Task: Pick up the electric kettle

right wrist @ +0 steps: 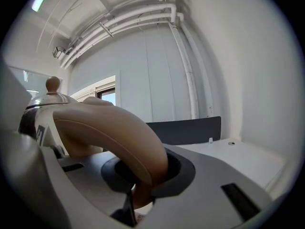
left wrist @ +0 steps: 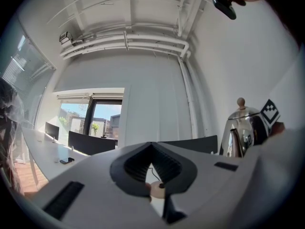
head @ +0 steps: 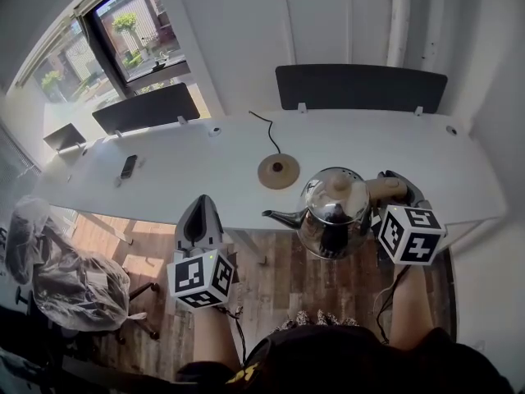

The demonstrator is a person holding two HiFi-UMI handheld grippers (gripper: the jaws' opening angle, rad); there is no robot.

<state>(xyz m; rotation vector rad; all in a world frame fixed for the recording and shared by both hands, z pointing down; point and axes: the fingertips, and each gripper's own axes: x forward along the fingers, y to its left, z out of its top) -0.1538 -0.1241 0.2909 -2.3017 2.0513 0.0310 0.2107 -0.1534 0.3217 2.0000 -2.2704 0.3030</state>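
I have a long white desk (head: pixel 197 167) running across the middle of the head view. Near its centre lies a round tan kettle base (head: pixel 278 171), with a thin black cord (head: pixel 271 134) trailing toward the far edge. A dark phone (head: pixel 129 167) lies flat at left. Dark divider panels stand along the far edge, one at upper left (head: pixel 146 107) and one at upper right (head: pixel 361 87).
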